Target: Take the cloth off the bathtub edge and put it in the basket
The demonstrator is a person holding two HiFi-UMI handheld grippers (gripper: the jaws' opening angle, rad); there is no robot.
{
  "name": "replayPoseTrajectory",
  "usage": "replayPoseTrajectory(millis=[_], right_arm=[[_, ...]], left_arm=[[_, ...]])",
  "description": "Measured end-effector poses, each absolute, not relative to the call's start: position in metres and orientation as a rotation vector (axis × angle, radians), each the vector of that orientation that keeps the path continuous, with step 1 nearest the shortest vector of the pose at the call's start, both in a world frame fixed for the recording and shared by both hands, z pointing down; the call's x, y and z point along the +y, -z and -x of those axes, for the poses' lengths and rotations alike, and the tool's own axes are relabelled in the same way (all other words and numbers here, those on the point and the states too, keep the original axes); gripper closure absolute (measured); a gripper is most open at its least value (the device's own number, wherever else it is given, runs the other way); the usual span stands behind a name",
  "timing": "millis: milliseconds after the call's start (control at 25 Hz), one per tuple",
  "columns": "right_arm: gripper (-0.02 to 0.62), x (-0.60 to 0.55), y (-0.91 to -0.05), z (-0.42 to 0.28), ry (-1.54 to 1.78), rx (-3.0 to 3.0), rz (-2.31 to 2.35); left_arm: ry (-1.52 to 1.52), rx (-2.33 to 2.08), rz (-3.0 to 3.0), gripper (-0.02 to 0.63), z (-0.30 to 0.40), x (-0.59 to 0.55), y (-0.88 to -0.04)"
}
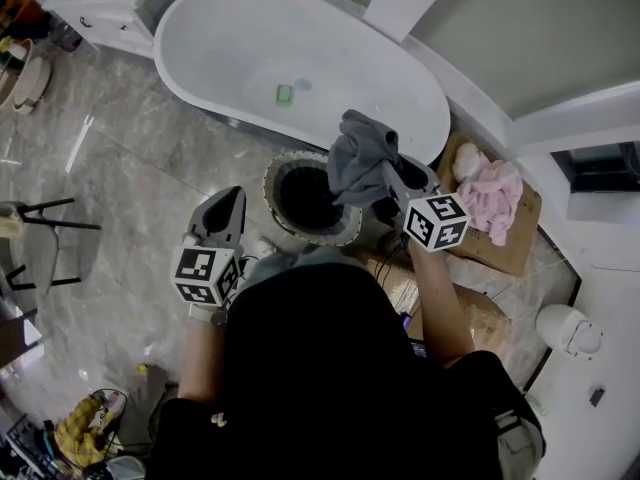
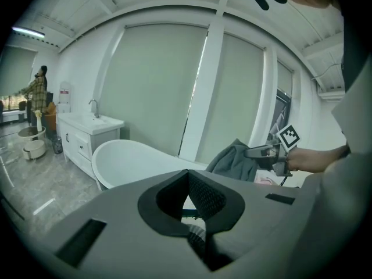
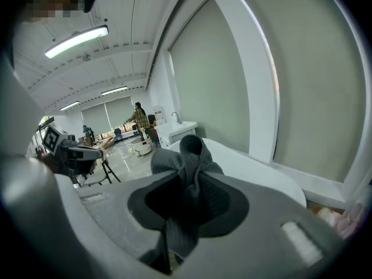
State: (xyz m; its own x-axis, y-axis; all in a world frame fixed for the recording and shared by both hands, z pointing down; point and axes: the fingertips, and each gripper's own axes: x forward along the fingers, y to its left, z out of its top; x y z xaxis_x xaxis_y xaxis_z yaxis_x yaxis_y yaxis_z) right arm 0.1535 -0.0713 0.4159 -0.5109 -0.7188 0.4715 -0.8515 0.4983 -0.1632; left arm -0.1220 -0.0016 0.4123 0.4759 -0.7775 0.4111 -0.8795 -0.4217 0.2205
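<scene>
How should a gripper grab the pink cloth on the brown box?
Probably pinch one raised fold of the pink cloth, coming down from above. It lies soft and crumpled on the cardboard box, so its folds stick up while its edges lie flat.

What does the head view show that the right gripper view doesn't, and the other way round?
Only the head view: the basket and a green item inside the bathtub. Only the right gripper view: a lit ceiling light and people far off. Both: the grey cloth clamped in the right gripper, the bathtub, and the left gripper.
</scene>
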Motion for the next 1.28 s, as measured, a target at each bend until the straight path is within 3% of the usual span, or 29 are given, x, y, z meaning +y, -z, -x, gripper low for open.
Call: replayPoseTrajectory(millis=[800,1280], right_arm=[[0.514,-0.008,-0.414,0.009,-0.592,-2.508,-1.073],[0.514,-0.012,-0.449,0.017,-0.634,-2.511,-0.898]], left_arm=[[-0.283,-1.443,-2.272,0.592,0.228,0.05,-0.42],[-0.318,-1.566,-2.146,0.591,0.232,0.077,-0.429]])
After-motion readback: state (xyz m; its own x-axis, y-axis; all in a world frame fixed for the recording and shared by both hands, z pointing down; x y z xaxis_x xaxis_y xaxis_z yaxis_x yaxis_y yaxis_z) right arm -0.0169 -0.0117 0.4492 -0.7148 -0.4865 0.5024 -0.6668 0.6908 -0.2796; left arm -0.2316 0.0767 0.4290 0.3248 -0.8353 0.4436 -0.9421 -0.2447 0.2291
